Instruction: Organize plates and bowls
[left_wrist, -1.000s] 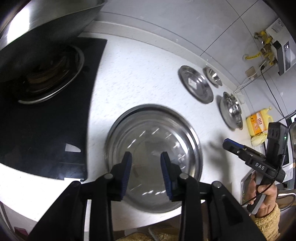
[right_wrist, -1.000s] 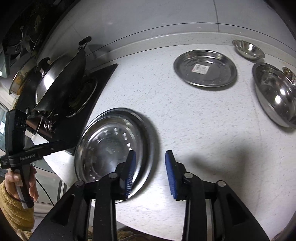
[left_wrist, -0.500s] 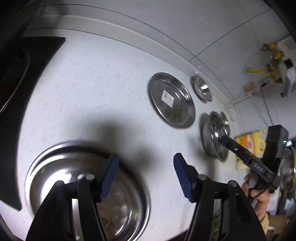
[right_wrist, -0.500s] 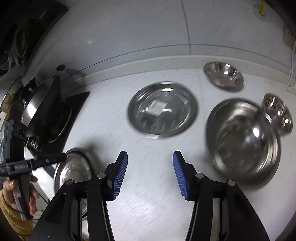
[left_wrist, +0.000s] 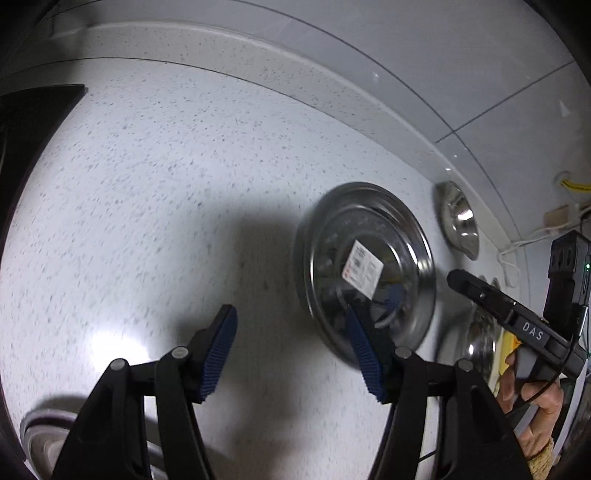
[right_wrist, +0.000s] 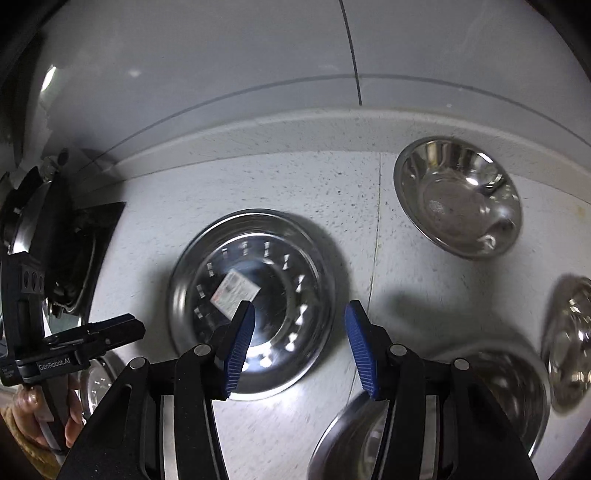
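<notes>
Reaching for the labelled plate

My right gripper, wide and empty, has the plate at twelve o'clock; it seems nearer than my left gripper, also wide.

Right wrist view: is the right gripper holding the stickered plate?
No. The right gripper hangs open above the stickered plate, with nothing between its blue pads.

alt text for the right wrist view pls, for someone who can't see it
The right gripper, jaws open and empty, hangs over a steel plate with a paper label, on a speckled white counter. A steel bowl sits behind to the right, more bowls lie at the lower right, and the left gripper shows at the left edge.
</notes>
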